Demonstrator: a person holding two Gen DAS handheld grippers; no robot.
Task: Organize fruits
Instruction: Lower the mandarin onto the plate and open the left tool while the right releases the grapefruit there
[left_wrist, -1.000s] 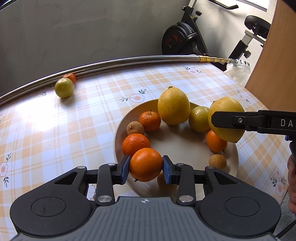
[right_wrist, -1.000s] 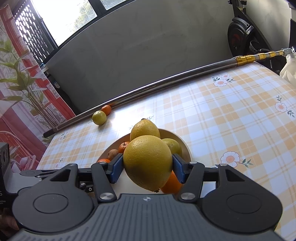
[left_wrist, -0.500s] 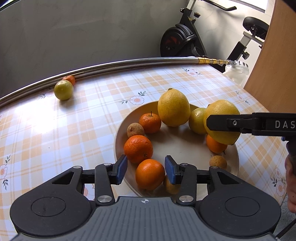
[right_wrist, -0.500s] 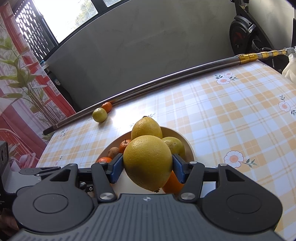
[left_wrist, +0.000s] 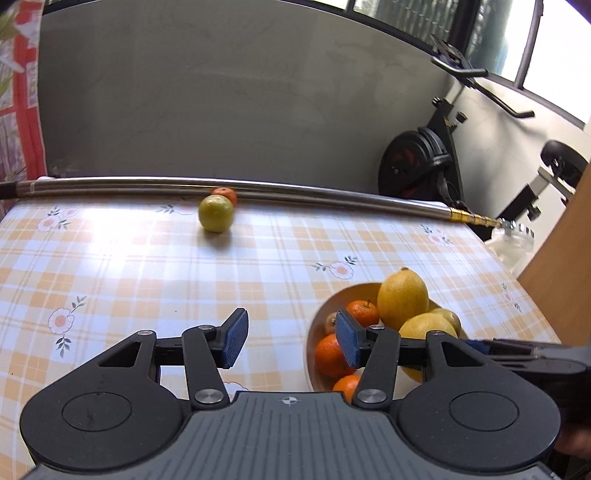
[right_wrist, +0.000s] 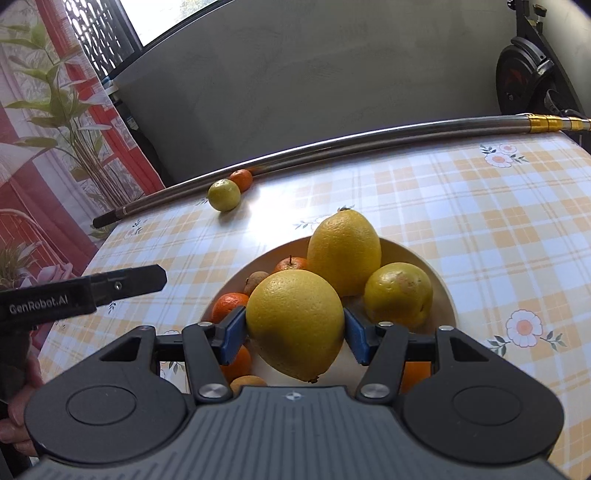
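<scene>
over the bowl, right tongs clamp one lemon (two fruits outside); left tongs gape, holding nothing.

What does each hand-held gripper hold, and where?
The right hand-held gripper clamps the large yellow citrus by its two sides. The left hand-held gripper is open and holds nothing.

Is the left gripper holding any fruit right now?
No, the left gripper is open, with only tablecloth showing between its blue pads.
</scene>
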